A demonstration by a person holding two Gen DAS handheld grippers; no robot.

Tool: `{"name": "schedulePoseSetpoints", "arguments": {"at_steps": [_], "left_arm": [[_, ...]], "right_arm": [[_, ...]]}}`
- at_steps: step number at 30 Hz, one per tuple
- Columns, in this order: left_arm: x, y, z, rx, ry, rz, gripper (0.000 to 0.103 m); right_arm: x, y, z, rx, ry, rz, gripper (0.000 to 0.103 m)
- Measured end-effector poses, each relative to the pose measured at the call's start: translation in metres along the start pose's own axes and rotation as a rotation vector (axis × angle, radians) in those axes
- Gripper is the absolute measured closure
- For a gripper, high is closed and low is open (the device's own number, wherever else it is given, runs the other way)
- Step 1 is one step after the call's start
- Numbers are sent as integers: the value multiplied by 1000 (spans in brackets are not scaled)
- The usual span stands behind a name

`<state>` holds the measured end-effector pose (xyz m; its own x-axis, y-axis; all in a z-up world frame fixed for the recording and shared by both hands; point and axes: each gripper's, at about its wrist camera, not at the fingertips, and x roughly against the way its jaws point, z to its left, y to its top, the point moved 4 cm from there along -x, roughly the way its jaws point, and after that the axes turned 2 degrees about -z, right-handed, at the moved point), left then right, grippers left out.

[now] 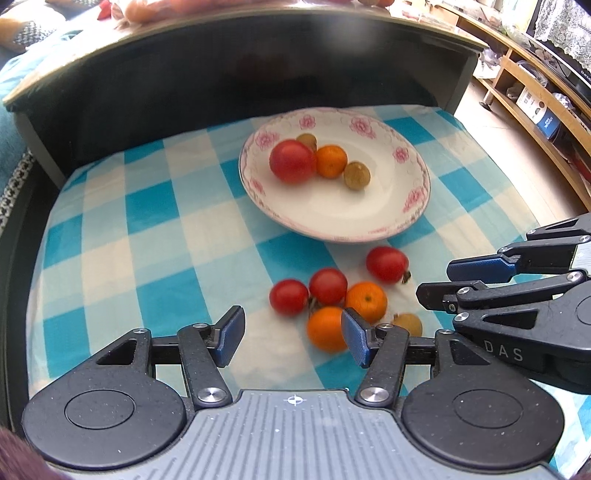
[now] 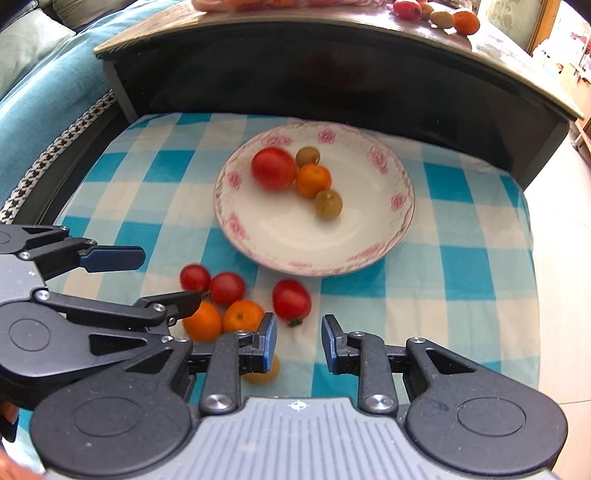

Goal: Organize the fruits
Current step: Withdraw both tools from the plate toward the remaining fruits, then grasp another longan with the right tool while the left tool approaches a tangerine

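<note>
A white plate with pink flowers (image 1: 343,238) (image 2: 314,271) holds a large tomato (image 1: 291,160), a small orange (image 1: 331,161) and two brown-green longans (image 1: 356,175). In front of it, on the checked cloth, lie three small tomatoes (image 1: 328,286), two oranges (image 1: 365,301) and one more longan (image 1: 408,323). My left gripper (image 1: 293,332) (image 2: 171,276) hovers open over this cluster, its right finger overlapping the near orange (image 1: 325,328); nothing sits between the pads. My right gripper (image 2: 299,332) (image 1: 434,281) hangs just right of the cluster, its jaws a narrow gap apart and empty, beside a tomato (image 2: 291,299).
The blue-and-white checked cloth (image 1: 147,221) covers a low surface. Behind the plate stands a dark-fronted table whose top carries more fruit (image 2: 436,13). A teal sofa (image 2: 37,92) runs along the left, and a wooden shelf unit (image 1: 535,92) stands at the right.
</note>
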<state>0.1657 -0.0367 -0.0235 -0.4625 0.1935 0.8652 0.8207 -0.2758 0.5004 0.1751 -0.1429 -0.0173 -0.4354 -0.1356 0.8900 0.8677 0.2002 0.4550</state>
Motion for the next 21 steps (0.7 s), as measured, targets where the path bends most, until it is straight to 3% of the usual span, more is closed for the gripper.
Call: {"name": "schedulePoseSetpoints", "arguments": {"at_steps": [10, 21], "left_arm": [[1, -10, 3, 18, -34, 10, 36], [2, -5, 19, 92, -51, 2, 36]], "right_arm": [[-9, -20, 3, -10, 13, 50, 74], [-17, -15, 5, -55, 89, 58, 74]]}}
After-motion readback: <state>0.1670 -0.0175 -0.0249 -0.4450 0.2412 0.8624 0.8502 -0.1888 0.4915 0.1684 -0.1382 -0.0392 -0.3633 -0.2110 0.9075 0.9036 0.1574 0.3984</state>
